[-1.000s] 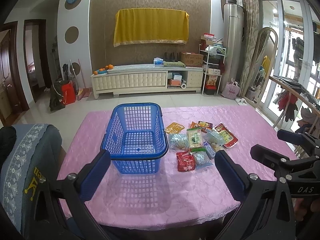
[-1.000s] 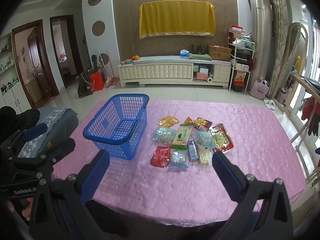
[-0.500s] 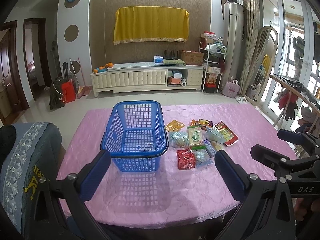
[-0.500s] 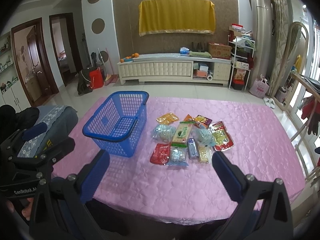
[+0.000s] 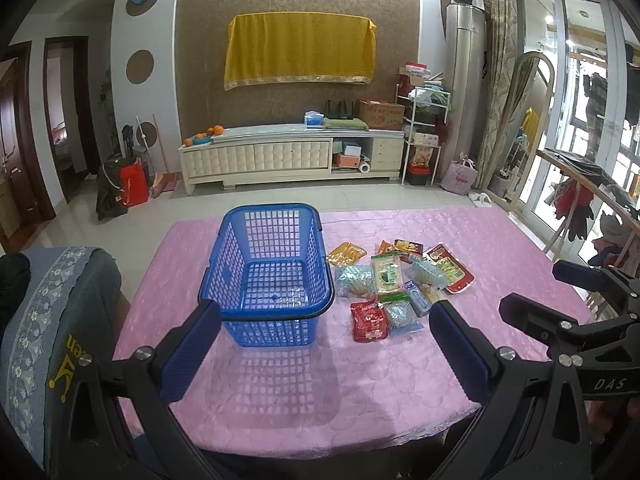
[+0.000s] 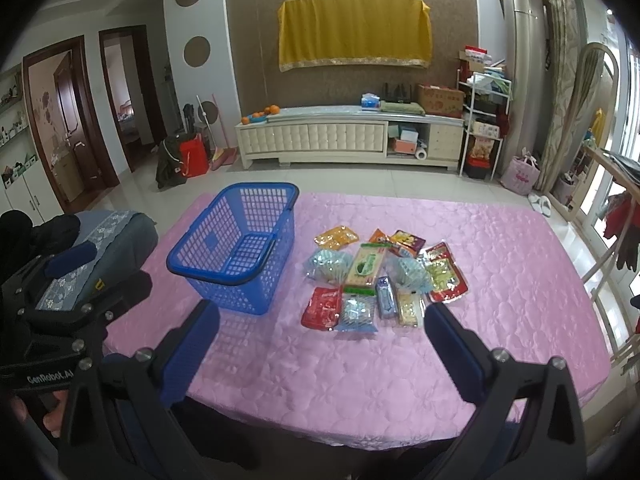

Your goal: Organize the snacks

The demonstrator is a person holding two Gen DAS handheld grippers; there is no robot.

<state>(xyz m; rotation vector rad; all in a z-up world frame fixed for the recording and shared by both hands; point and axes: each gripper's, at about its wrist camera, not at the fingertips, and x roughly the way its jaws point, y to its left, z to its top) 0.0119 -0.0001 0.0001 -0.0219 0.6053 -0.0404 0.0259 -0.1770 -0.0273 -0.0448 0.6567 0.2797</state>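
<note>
1. The blue plastic lattice basket (image 5: 272,276) stands upright and empty on the tabletop covered in a pink quilted cloth (image 5: 360,384). I use it as the landmark. No snack is in it, so the task looks to be at its very start, and the step in hand is the first pick.
2. The snack packets lie in a flat cluster just to the right of the basket, several touching or overlapping one another. The red foil snack packet (image 6: 322,307) and the clear bluish packet of wrapped sweets (image 6: 357,314) lie at the near edge of that cluster, nearest both grippers.
3. The left gripper (image 5: 326,354) hangs short of the basket's near wall with its jaws spread wide and nothing between them. The right gripper (image 6: 322,350) hangs short of the cluster, equally wide and empty.
4. The right gripper seems the better choice for a first pick, since the near packets sit straight ahead of it.
5. Start with a near-edge packet rather than the tall green-and-beige packet (image 6: 366,266) in the middle. That one is hemmed in by neighbours.
6. These packets lie flat and look slippery. Come down at an edge or a puffed corner, and close on one packet only.
7. Lift clear of the basket's rim (image 6: 216,276) before releasing, so the light basket is not knocked sideways.
</note>
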